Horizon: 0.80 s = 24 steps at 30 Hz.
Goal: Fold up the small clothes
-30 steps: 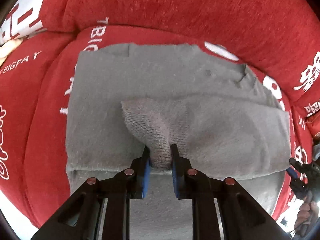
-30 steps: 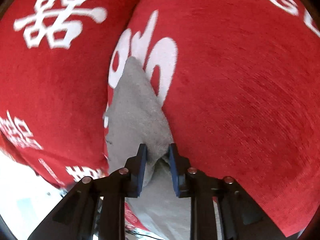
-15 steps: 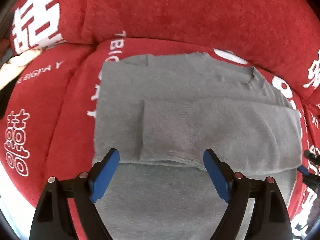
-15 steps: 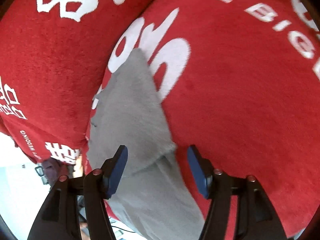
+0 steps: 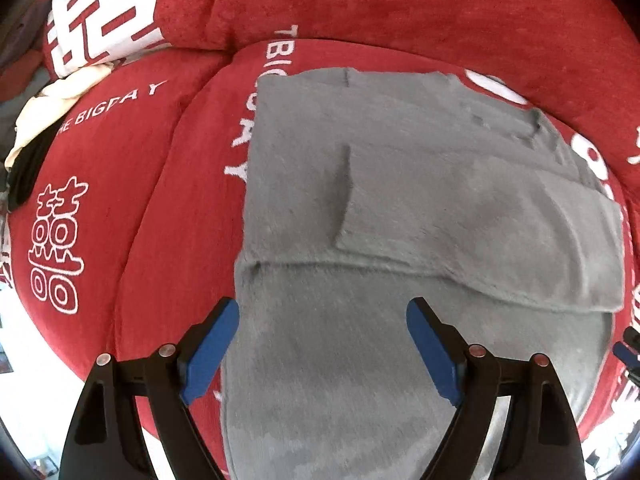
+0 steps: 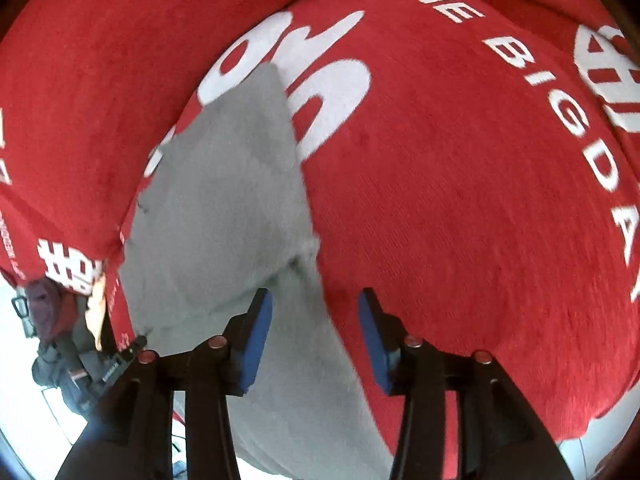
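A small grey knit garment [image 5: 400, 208] lies flat on a red sofa seat [image 5: 168, 208]; one sleeve [image 5: 480, 232] is folded across its body. My left gripper [image 5: 322, 350] is open and empty, above the garment's near part. In the right wrist view the same garment [image 6: 232, 208] shows from its side edge. My right gripper [image 6: 314, 338] is open and empty, just above that edge, with its left finger [image 6: 256, 340] over the cloth.
The sofa is red with white lettering; its backrest [image 5: 400, 4] rises behind the garment. A cream and black cloth [image 5: 44, 120] lies at the far left of the seat. A person's hand and the other gripper [image 6: 80, 364] show at lower left.
Both grippers let go of the grey cloth and opened. Both have pulled back from the garment, and the folded sleeve now lies flat.
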{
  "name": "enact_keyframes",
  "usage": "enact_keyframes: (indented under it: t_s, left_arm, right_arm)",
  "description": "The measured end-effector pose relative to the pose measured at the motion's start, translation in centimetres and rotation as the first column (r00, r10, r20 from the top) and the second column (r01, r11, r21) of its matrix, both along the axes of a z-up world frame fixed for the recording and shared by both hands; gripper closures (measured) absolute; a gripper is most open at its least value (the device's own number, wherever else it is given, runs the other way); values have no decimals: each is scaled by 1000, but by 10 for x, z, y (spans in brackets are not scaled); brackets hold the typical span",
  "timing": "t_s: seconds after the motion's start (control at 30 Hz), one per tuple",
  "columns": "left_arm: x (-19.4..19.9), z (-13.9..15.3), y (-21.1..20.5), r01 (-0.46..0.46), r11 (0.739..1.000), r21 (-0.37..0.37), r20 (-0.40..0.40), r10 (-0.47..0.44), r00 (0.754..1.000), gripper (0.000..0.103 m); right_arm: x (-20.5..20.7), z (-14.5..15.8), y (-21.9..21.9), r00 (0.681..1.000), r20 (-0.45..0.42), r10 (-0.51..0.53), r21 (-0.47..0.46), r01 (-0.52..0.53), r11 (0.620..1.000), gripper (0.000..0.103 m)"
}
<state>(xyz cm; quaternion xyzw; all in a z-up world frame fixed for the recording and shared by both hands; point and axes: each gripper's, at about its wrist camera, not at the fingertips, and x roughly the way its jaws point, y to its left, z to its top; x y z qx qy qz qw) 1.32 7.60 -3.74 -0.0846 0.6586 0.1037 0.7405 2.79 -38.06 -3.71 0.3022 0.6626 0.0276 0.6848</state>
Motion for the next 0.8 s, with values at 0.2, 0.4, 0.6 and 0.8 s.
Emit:
enact_keyframes:
  t_s: [0.2, 0.4, 0.6, 0.8]
  left_arm:
    - [-13, 12, -25, 44, 998, -39, -22, -45, 999, 16]
    - [-25, 22, -45, 84, 995, -56, -37, -86, 996, 16]
    - [-32, 30, -53, 108, 992, -69, -51, -111, 992, 16]
    - [-38, 36, -54, 125, 989, -82, -50, -129, 990, 16]
  right_arm:
    - [-14, 22, 38, 993, 16, 115, -11, -115, 993, 46]
    - [-20, 35, 68, 981, 32, 194, -2, -194, 981, 38]
    - [-27, 40, 80, 977, 30, 212, 2, -212, 977, 38]
    - [-30, 45, 84, 977, 34, 213, -8, -213, 977, 37]
